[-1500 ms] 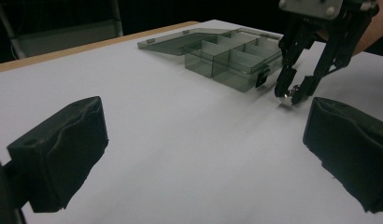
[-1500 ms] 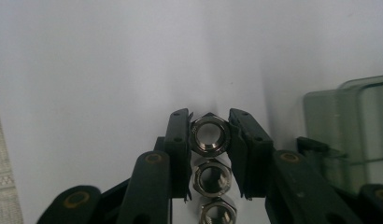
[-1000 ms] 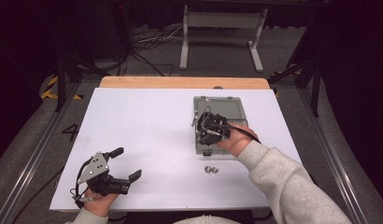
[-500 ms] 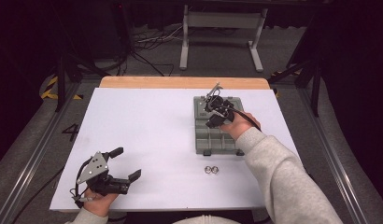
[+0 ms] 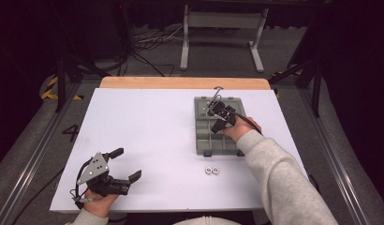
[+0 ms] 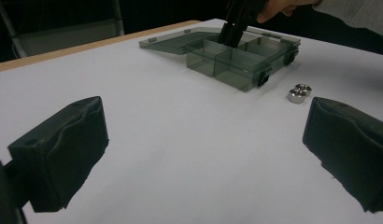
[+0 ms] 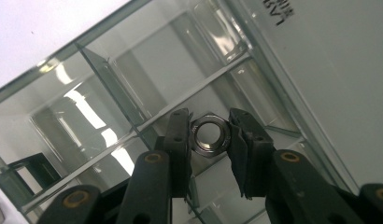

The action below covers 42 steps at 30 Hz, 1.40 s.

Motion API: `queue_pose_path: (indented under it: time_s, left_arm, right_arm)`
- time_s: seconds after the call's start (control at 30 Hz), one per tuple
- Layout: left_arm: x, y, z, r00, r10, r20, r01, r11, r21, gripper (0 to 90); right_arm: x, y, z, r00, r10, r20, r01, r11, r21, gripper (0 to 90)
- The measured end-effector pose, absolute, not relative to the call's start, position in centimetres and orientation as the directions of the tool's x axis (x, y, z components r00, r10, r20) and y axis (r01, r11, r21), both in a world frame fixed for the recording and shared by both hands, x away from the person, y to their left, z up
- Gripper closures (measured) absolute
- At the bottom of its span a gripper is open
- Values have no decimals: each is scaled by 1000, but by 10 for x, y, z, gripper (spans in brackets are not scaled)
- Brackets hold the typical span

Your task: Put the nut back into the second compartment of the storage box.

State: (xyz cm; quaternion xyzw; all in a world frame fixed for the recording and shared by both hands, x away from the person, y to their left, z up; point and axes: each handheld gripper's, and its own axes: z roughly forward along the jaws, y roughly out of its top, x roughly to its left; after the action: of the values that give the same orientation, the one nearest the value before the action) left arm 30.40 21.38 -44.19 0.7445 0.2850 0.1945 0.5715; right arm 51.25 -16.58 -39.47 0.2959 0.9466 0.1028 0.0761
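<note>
High view: the right gripper hangs over the grey compartment box at the far right of the white desk. Two loose nuts wait just in front of the box. Risk here: let go too high and the carried nut could bounce off a divider into the wrong cell or out onto the desk.

Left gripper view: the left gripper's fingers stand wide apart, nothing between them, resting low near the desk, well apart from the box.

Right gripper view: the fingers pinch a hex nut by its flats, directly above a divider wall; a slight tilt could twist the nut loose before it is over one cell.
</note>
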Motion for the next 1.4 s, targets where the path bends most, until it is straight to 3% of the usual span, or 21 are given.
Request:
queue_pose_path:
  time_s: [0.1, 0.27, 0.4, 0.47, 0.6, 0.73, 1.0, 1.4]
  left_arm:
    - [304, 214, -442, 761, 648, -35, 202, -185, 962, 9]
    - [304, 215, -442, 755, 654, -35, 205, -185, 961, 9]
    - [304, 214, -442, 757, 653, -39, 207, -182, 961, 9]
    - [304, 214, -442, 757, 653, -39, 207, -182, 961, 9]
    - [304, 214, -442, 756, 653, -36, 204, -184, 962, 11]
    - [304, 213, -442, 757, 653, -33, 206, -190, 960, 11]
    - [304, 213, -442, 757, 653, -33, 206, -190, 960, 11]
    - [304, 213, -442, 757, 653, -41, 212, -185, 960, 11]
  right_arm:
    - [512, -165, -397, -821, 564, -82, 535, 812, 232, 697]
    - [511, -171, -386, -803, 588, -98, 545, 791, 279, 500]
    - [502, -177, -369, -801, 592, -88, 531, 771, 352, 439]
    - [494, -178, -359, -812, 578, -85, 508, 771, 385, 414]
    - [466, -178, -336, -848, 522, -94, 423, 772, 475, 276]
    - [438, -174, -322, -879, 461, -122, 346, 792, 502, 192]
    - [400, -165, -318, -917, 374, -138, 263, 829, 494, 180]
    - [373, -149, -388, -949, 303, -91, 242, 880, 408, 237]
